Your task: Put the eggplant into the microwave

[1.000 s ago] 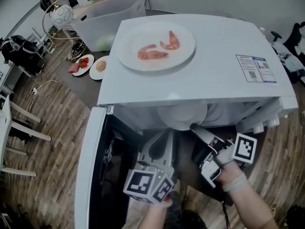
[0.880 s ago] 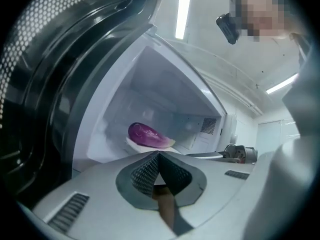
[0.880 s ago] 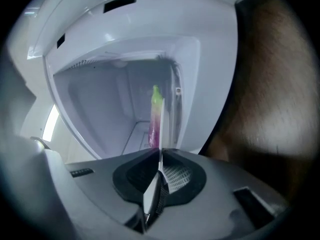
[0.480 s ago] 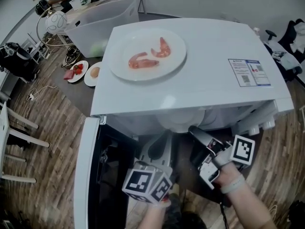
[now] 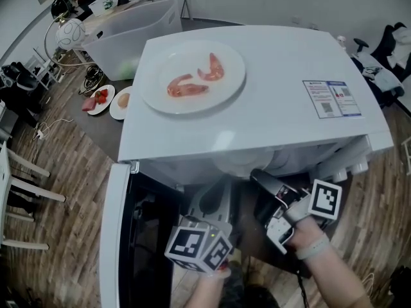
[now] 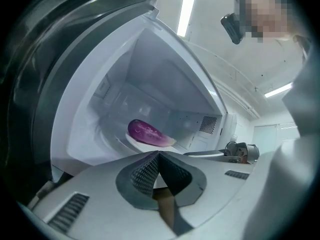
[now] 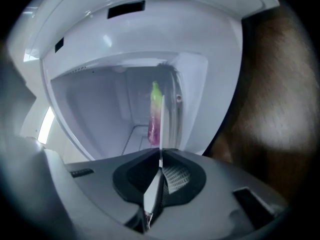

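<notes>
The purple eggplant (image 6: 145,133) lies on a white plate (image 6: 150,144) inside the open white microwave (image 5: 257,95). In the right gripper view the plate (image 7: 161,129) shows edge-on, with the eggplant (image 7: 154,119) on it. My right gripper (image 7: 160,156) reaches into the opening (image 5: 260,177), and its jaws are closing on the plate's rim, which runs between the pads. My left gripper (image 5: 215,201) hovers at the opening's lower left, shut with nothing between its pads (image 6: 159,156). The head view hides the eggplant.
The microwave door (image 5: 119,236) stands open to the left. A plate with two shrimp (image 5: 192,76) sits on the microwave's top. Behind are a clear bin (image 5: 135,27) and two small plates of food (image 5: 99,98). White furniture legs (image 5: 19,185) stand at the left.
Both grippers keep their places at the microwave opening. Only the head camera has drifted a little, sliding the microwave slightly left in the picture.
</notes>
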{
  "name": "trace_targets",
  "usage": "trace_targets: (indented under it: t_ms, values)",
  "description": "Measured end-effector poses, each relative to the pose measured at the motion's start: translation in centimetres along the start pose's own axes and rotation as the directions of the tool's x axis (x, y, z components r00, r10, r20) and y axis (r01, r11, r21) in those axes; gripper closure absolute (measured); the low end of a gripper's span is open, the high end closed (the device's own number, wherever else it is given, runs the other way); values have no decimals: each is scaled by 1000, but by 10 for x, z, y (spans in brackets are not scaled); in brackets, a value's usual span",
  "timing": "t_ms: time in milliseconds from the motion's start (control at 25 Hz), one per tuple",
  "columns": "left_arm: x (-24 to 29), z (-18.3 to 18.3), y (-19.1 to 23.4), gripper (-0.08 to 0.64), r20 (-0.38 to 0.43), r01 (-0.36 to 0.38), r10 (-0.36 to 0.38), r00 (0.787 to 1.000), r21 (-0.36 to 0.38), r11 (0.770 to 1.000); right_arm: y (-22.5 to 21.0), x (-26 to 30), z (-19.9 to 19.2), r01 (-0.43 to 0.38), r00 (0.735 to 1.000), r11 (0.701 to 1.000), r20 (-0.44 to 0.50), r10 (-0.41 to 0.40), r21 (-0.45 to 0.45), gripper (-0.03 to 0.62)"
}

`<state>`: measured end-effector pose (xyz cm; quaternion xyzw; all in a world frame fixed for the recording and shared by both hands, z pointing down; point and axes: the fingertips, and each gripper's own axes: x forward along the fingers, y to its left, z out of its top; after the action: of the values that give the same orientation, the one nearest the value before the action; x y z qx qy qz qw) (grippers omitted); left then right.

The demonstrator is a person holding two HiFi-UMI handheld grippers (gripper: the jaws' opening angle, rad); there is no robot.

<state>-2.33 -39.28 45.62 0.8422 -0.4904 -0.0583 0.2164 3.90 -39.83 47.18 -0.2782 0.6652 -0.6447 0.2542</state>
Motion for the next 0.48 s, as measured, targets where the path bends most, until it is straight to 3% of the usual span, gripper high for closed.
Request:
trace_targets:
  t_ms: [480]
  values:
    - [3,-1,-4,552,-12,22,-22,1000,-10,1000,0,4,-2,22,1000,999,2,-22,30,575]
